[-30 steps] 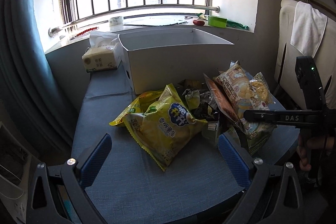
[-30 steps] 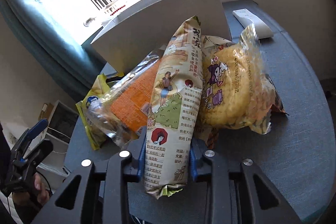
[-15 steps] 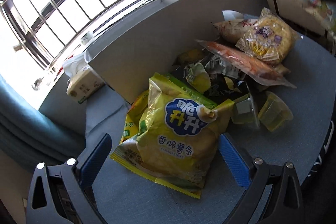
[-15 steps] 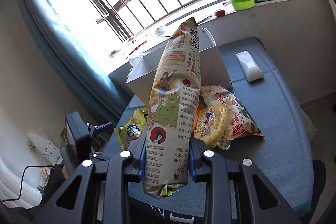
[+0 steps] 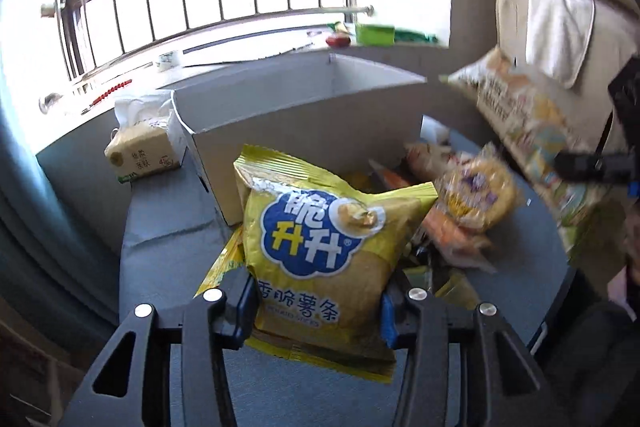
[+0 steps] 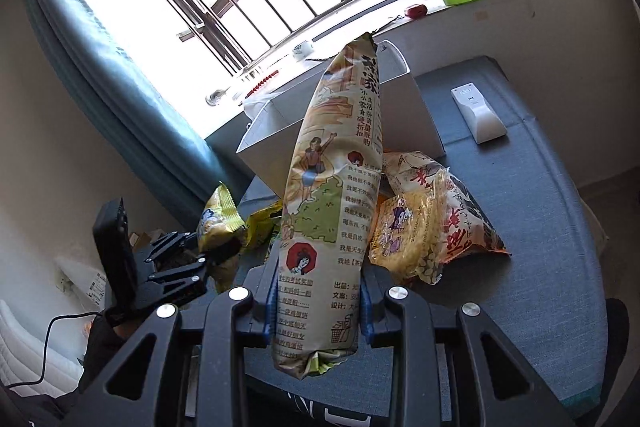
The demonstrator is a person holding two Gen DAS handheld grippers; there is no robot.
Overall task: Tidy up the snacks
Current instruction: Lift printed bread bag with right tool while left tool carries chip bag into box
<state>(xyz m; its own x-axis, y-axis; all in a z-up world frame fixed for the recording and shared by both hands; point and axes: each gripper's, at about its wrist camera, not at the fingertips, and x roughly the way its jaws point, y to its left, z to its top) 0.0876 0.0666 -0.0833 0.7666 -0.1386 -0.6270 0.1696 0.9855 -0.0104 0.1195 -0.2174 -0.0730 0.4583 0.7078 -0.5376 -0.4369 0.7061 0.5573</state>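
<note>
Now the left gripper (image 5: 318, 301) has just been closing, and its blue pads pinch the lower part of a puffy yellow crisp bag with a blue cloud logo (image 5: 324, 247), which stands tilted up in front of the open white cardboard box (image 5: 280, 115). Meanwhile the right gripper (image 6: 318, 309) is clamped on a tall cream snack bag printed with cartoon figures and Chinese text (image 6: 332, 195), held upright in the air above the grey-blue padded tabletop (image 6: 540, 227). Below it, a clear packet of yellow puffed snacks (image 6: 412, 227) lies on the pile just beside the box. A paper tissue pack (image 5: 140, 147) sits left of the box, and a white remote (image 6: 478, 113) lies to its right.
</note>
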